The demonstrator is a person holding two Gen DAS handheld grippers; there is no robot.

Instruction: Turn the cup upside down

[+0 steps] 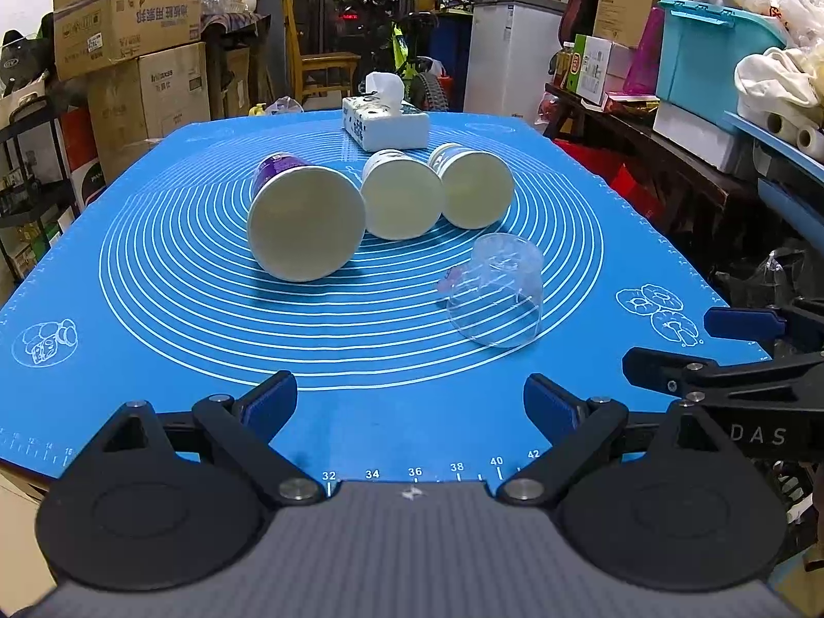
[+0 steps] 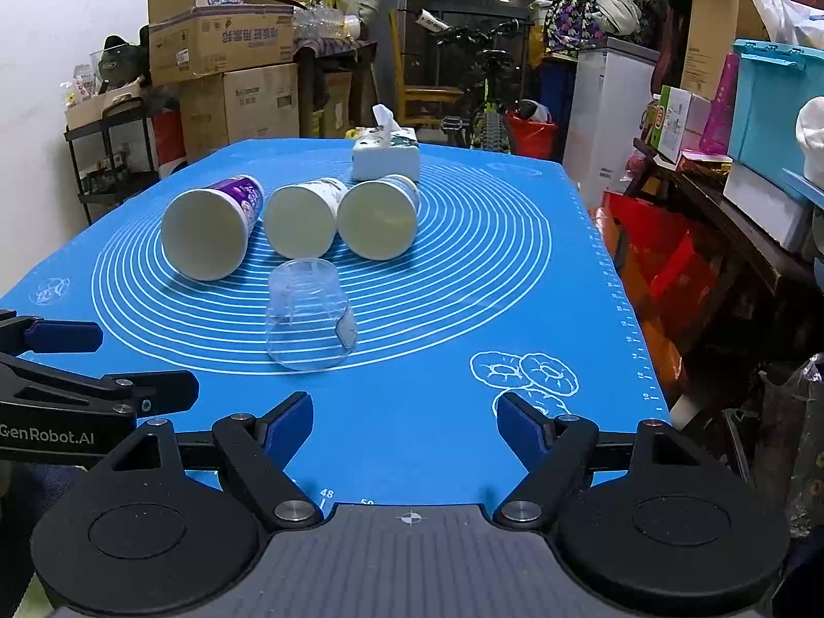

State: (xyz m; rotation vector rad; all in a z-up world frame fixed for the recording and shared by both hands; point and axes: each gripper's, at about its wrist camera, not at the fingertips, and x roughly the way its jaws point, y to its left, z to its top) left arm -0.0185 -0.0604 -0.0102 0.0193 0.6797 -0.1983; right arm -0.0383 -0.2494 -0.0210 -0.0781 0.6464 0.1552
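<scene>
Covering the table point(image 1: 170, 319) from edge to edge, a blue baking mat point(image 2: 438, 443) printed with white concentric rings carries everything in view. At its far end sits a white tissue box point(image 1: 387, 124) with a tissue sticking up. Nearer, three paper cups lie on their sides in a row, open mouths toward the cameras: a purple-printed cup point(image 1: 304, 219), a middle cup point(image 1: 401, 193) touching it, and a third cup point(image 1: 476, 186) just beside that. In front of the row, apart from it, a small clear plastic cup point(image 2: 309, 316) lies tipped on its side, mouth toward the near edge. The left hand-held gripper point(image 1: 410, 404) and the right hand-held gripper point(image 2: 404, 425) both hover low over the near edge, fingers spread wide and holding nothing, well short of the clear cup.
</scene>
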